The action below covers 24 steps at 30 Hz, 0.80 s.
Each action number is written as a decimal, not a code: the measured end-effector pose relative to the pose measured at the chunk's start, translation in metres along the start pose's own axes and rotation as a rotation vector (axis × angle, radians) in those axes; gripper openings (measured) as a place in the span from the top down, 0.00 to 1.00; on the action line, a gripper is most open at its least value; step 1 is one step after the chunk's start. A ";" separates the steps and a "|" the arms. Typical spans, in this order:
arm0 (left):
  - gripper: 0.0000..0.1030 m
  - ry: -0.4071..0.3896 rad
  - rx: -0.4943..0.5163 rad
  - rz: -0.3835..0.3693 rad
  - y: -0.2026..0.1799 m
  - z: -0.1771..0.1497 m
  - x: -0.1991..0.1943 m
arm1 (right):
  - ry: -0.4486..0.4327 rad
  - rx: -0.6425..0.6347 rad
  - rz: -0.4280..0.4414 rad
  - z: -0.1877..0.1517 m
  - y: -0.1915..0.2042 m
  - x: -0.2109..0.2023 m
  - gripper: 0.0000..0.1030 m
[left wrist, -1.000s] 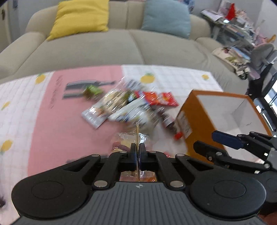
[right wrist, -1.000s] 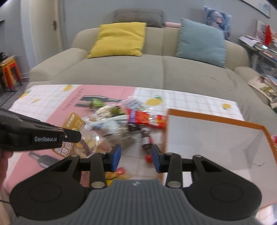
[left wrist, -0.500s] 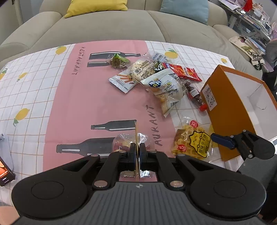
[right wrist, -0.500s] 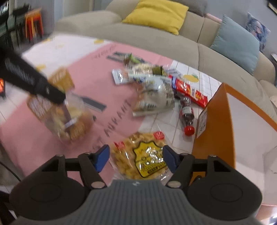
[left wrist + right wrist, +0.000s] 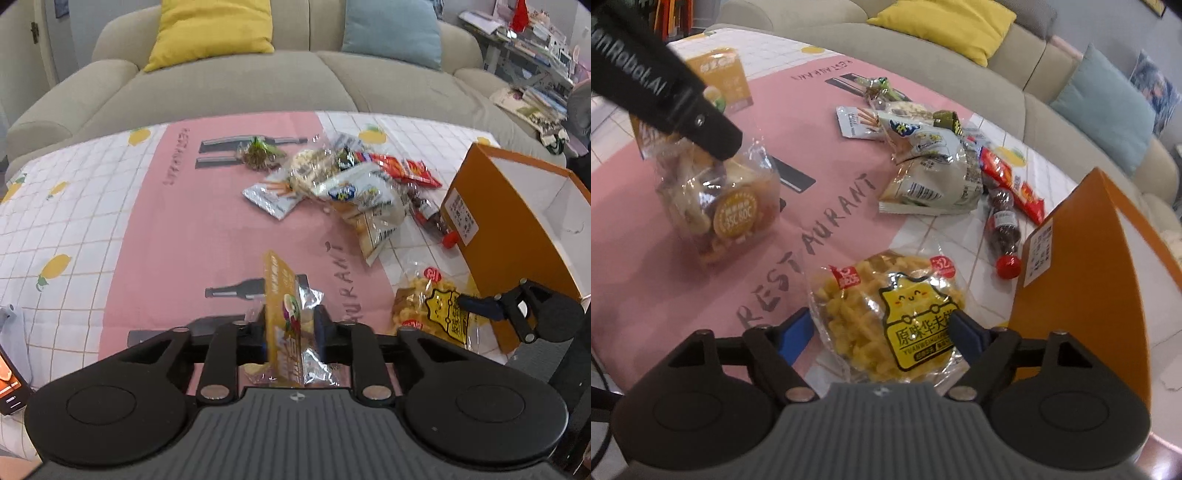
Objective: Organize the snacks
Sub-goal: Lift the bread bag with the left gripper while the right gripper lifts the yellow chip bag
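Note:
My left gripper (image 5: 291,325) holds its jaws a little apart and they are opening. A clear bag of dried fruit with an orange header card (image 5: 282,306) stands between them, and its body rests on the pink cloth (image 5: 727,206). My right gripper (image 5: 881,332) is wide open and still opening, low over the table. Its blue fingers (image 5: 796,332) straddle a round yellow snack bag (image 5: 886,317) that lies flat. The right pad sits at the bag's edge without squeezing it. An open orange box (image 5: 1089,258) stands just right of that bag.
Several snack packets (image 5: 354,188) lie piled mid-table with a small cola bottle (image 5: 1003,221) and a red packet (image 5: 1012,181) beside the box. A phone (image 5: 7,380) lies at the near left edge. A sofa (image 5: 240,85) runs behind the table.
The left jaws have parted from shut and the fruit bag has come down onto the cloth. The right gripper has dropped and rolled, and its jaws have spread wide around the yellow bag.

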<state>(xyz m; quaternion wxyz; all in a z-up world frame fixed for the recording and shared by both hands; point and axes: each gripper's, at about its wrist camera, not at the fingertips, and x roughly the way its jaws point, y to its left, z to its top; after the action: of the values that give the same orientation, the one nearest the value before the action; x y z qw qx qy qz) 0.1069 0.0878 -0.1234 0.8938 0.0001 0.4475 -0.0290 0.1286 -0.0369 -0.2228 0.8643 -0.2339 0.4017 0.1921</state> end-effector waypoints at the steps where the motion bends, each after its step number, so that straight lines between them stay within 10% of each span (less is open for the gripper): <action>1: 0.86 -0.012 0.002 0.001 -0.001 0.000 -0.002 | -0.004 -0.006 -0.004 0.000 0.000 0.000 0.32; 11: 0.98 -0.028 -0.021 -0.024 -0.005 0.006 -0.013 | -0.049 0.006 -0.002 0.005 -0.003 -0.015 0.73; 24: 0.98 -0.088 -0.045 -0.040 -0.017 0.018 -0.060 | -0.144 0.201 0.107 0.026 -0.039 -0.077 0.81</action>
<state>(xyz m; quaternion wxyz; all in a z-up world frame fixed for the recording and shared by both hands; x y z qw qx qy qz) 0.0849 0.0737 -0.0642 0.9118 -0.0303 0.4080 -0.0368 0.1180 -0.0655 -0.1381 0.8985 -0.1099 0.3679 0.2129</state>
